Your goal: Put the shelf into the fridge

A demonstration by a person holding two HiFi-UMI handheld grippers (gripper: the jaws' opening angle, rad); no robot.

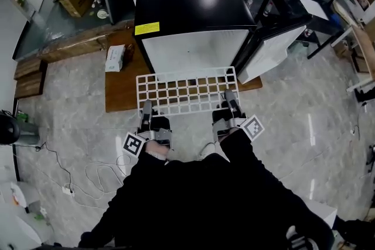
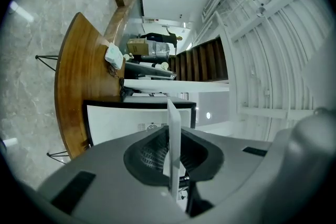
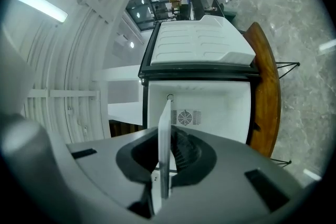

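the left gripper (image 1: 147, 109) and right gripper (image 1: 231, 98) each clamp shut on the near edge of the white wire shelf (image 1: 188, 89), 1 per corner, holding it flat and level right in front of the open fridge (image 1: 196, 38) so it can slide in.

Wooden table (image 1: 120, 93), fridge (image 1: 193, 14), white packet (image 1: 115, 58) on it

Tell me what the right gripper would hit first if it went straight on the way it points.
The right gripper, shut on the white wire-grid shelf, points into the open black fridge. The way looks free up to the white back wall with its round vent, though depth is unclear.
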